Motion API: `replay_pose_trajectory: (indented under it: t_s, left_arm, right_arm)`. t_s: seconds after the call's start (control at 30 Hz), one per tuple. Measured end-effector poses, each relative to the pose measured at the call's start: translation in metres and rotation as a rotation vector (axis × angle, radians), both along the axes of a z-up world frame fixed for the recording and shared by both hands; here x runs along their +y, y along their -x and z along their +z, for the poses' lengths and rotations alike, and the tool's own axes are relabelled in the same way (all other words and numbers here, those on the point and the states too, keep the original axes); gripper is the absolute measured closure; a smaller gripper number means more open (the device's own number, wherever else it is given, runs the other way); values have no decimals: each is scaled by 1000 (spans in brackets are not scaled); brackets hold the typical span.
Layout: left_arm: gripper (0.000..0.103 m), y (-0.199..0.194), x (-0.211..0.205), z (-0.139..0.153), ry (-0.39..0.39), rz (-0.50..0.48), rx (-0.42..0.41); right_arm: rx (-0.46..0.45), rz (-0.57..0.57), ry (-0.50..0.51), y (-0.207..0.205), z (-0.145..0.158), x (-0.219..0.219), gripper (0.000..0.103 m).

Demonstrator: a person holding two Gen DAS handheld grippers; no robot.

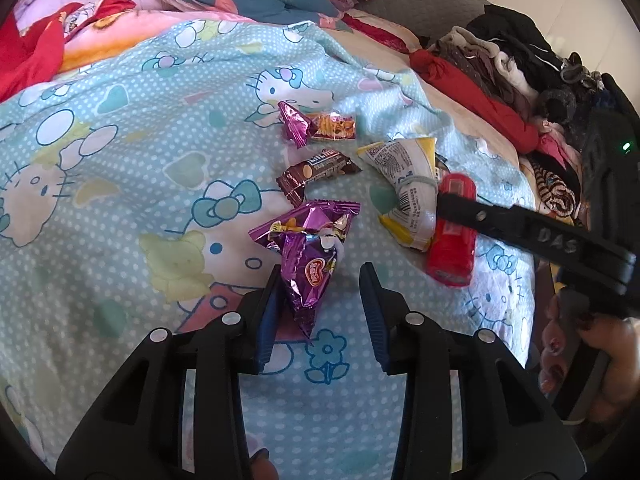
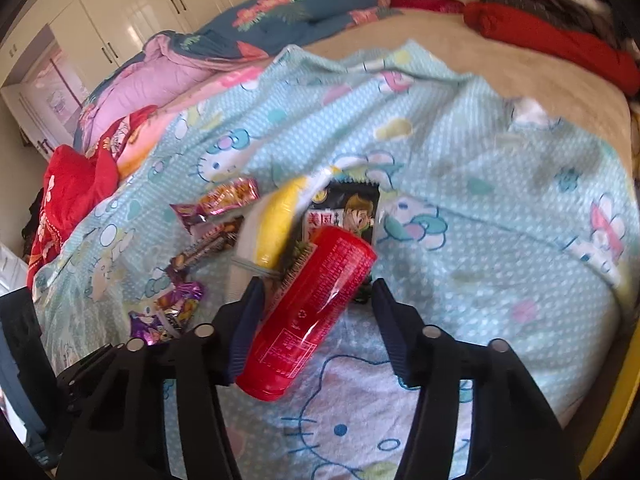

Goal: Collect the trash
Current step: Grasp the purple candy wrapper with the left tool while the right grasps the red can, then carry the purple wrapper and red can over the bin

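Nearest to us, the left tongs stand spread apart over the bed, and the tail of the large purple wrapper lies between the jaws, touching the left pad while the right pad is clear of it. To take it well, we judge we should push a little farther so the pads meet the fuller body of the foil, not the thin twisted tail, which may slip out as they close. We also want to keep the tips just above the Hello Kitty sheet so we do not pinch cloth along with the wrapper.

To the right, the right tongs are likewise spread, with the red can lying at a slant between the jaws, its near end close to the left pad. Because the can sits askew, we would turn the wrist until the pads face its round sides squarely, then close around its middle; a grip near one end may let it roll or swing.

Just beyond the can lie the yellow and white packet and a dark snack bag, touching or overlapping it, so we lift straight up to avoid dragging them. Farther still wait the brown candy bar wrapper, a smaller purple wrapper and an orange wrapper.
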State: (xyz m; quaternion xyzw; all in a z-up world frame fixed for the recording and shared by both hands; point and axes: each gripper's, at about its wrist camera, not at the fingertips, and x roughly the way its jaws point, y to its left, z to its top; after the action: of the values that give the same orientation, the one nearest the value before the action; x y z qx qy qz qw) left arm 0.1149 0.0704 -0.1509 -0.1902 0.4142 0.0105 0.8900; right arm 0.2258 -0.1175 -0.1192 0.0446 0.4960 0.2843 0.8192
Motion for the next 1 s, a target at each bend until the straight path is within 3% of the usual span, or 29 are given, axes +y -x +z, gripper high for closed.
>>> replay_pose_trajectory:
  t_s: [0.4, 0.53, 0.63, 1.0]
  left_arm:
    - [72, -1, 0, -1, 4, 4, 2]
    - [85, -2, 1, 1, -3, 14, 4]
    - [91, -1, 2, 3, -2, 16, 1]
    - [93, 0, -12, 23, -26, -11, -49]
  right_arm:
    - [31, 2, -156, 18, 2, -34, 59]
    - [28, -2, -196, 31, 8, -47, 60]
    - [11, 11, -201, 39, 13, -51, 61]
    - [-44, 59, -174, 69, 26, -54, 63]
